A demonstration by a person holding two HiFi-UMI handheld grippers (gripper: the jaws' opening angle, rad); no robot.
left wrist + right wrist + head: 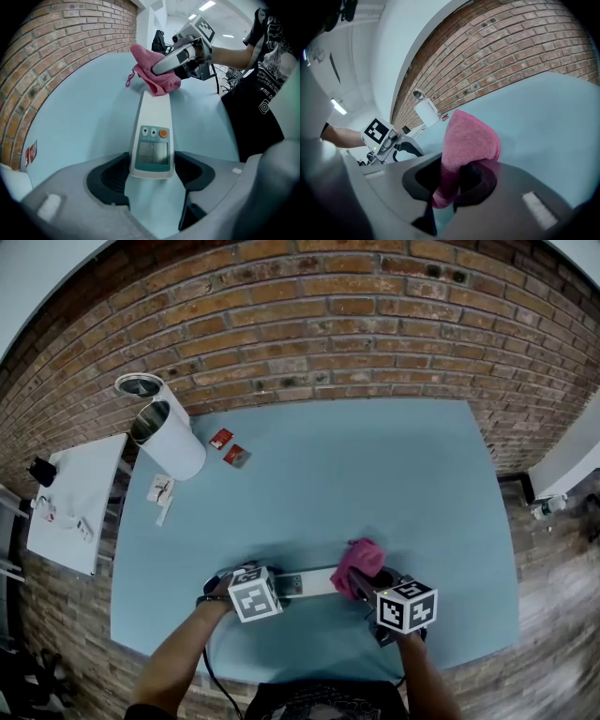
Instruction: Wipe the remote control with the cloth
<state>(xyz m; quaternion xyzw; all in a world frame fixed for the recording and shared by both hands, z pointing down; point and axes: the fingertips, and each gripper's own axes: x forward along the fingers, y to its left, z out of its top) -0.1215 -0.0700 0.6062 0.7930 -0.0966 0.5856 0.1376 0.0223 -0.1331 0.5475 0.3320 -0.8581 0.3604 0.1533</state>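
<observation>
The left gripper (151, 171) grips the near end of the remote (154, 122), jaws narrowed against its sides. The right gripper (457, 180) is clamped on the pink cloth (468, 136), which lies bunched on the remote's far end and hides it. The remote lies flat near the front edge of a light blue table (375, 474). A brick wall (328, 324) stands behind the table.

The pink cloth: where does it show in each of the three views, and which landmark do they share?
Head view: pink cloth low centre, over the remote control's right end.
Left gripper view: top centre, on the remote control's far end.
Right gripper view: centre, shut in the right gripper.
Shared landmark: the brick wall behind the table.
</observation>
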